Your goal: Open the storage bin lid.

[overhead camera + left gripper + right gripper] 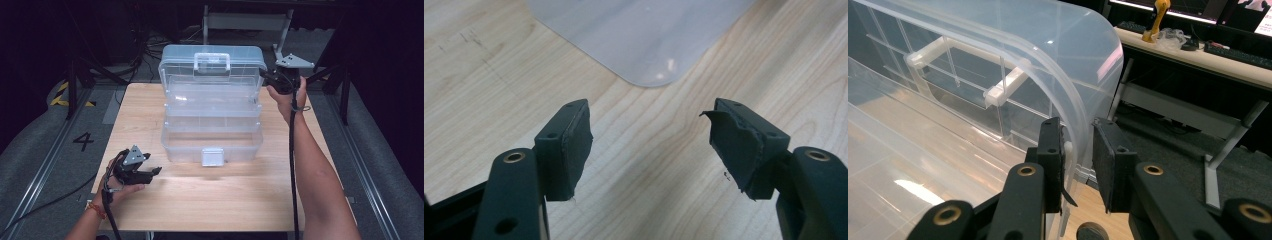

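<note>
A clear plastic toolbox (212,107) stands open at the far middle of the wooden table (210,200), its tiers stepped back and its lid (212,62) raised at the rear with the white handle (212,62) facing the person; the box's long axis runs across the table from left to right. The right gripper (270,78) is at the lid's right edge, and in the right gripper view its jaws straddle the curved rim of the lid (1083,125), narrowed to a slim gap so that they look clenched on that rim. The left gripper (150,172) rests low on the table near the front left corner, its jaws released with bare wood between them; the toolbox lies just ahead and to its right. The right hand (285,100) is plainly the nearer to the lid; any swing of the lid would likely turn about the rear hinge line, along the long axis.
</note>
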Demonstrator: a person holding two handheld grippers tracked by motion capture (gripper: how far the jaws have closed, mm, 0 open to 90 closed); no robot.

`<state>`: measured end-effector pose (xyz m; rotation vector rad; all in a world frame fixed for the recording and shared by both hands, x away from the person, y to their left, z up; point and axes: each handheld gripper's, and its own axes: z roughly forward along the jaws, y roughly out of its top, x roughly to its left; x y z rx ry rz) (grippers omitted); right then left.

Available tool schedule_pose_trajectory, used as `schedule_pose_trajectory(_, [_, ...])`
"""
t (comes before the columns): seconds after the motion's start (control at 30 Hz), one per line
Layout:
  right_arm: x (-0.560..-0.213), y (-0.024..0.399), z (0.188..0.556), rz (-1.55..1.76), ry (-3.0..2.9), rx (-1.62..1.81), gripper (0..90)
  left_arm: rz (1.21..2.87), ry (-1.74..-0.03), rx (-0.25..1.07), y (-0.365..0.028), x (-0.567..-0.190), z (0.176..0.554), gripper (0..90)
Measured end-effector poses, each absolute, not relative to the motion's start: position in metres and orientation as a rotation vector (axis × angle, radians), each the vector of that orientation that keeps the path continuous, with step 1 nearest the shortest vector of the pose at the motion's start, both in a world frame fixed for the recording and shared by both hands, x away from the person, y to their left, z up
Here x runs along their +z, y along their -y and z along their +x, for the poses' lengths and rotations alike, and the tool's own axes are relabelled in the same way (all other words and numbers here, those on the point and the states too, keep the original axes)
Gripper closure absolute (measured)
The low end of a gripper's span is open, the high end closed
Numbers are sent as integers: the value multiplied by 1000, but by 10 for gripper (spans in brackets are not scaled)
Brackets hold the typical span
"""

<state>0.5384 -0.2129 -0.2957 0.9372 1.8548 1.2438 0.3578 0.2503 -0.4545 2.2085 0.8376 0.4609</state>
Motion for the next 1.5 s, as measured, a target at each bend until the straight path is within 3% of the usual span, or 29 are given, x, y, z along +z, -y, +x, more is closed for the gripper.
schedule_pose_trajectory(0.63, [-295,211,555,969,-1859,1245,765,2127,-800,536,-253,-421,367,337])
schedule_pose_trajectory(1.2, [-295,208,590,1041,-1887,1228,776,2105,-847,435,-256,-436,373,332])
schedule_pose_trajectory(1.5, [-297,207,610,1079,-1917,1228,778,2133,-838,456,-256,-441,372,333])
